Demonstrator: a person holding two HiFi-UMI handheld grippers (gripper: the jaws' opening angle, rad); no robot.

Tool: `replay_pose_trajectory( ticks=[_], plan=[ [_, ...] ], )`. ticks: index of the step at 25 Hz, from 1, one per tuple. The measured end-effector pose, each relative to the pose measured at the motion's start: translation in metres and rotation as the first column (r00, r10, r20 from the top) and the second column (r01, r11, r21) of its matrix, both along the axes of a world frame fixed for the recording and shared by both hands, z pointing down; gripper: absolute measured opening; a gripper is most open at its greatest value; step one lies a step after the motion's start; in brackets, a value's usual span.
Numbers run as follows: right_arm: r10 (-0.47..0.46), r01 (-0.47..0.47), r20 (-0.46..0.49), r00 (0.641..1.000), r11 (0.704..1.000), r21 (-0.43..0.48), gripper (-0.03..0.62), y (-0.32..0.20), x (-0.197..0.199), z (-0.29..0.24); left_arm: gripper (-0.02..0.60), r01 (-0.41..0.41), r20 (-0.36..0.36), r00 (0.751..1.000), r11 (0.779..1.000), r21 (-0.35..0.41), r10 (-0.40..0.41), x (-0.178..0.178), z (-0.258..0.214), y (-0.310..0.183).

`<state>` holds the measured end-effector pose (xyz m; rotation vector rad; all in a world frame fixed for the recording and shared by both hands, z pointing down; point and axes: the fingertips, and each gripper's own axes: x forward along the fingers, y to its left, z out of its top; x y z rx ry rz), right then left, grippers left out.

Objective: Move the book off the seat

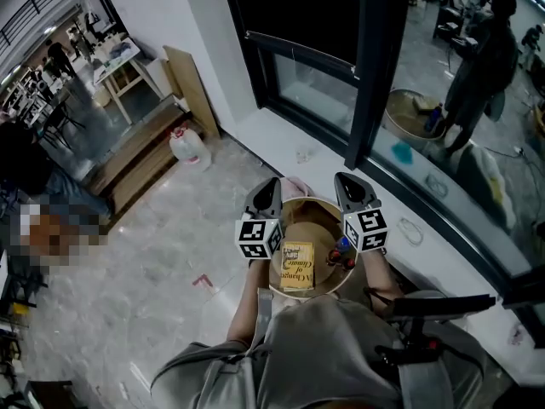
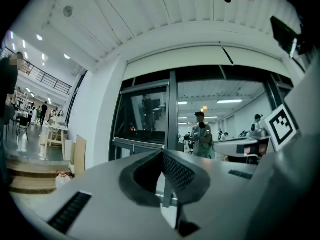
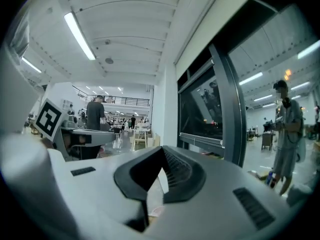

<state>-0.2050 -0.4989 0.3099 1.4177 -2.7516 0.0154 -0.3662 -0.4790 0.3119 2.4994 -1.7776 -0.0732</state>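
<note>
Yellow book (image 1: 298,265), between left gripper (image 1: 271,186), right gripper (image 1: 345,181)

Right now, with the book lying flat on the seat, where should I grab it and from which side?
Probably its long left edge, coming from the left with the left tool. The book lies flat on the seat, so a jaw must slip under an edge, and small items crowd its right side.

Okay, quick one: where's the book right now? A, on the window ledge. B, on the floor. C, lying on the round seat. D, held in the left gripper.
C: the head view shows the book lying flat on the seat, with the left gripper and right gripper to either side of it, neither holding it.
</note>
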Motion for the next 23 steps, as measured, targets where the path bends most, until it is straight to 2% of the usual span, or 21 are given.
replay_pose_trajectory(
  ticks=[3, 23],
  plan=[
    [0.004, -0.004, 0.003, 1.0, 1.0, -0.005, 0.015, 0.006, -0.002, 0.003, 0.009, -0.002, -0.036, 0.999, 1.0, -0.005, 0.001, 0.0, 0.001, 0.002],
    [0.026, -0.027, -0.012, 1.0, 0.999, -0.034, 0.015, 0.02, 0.001, 0.007, 0.009, -0.034, -0.118, 0.992, 0.999, -0.025, 0.031, -0.003, 0.009, 0.015]
  ],
)
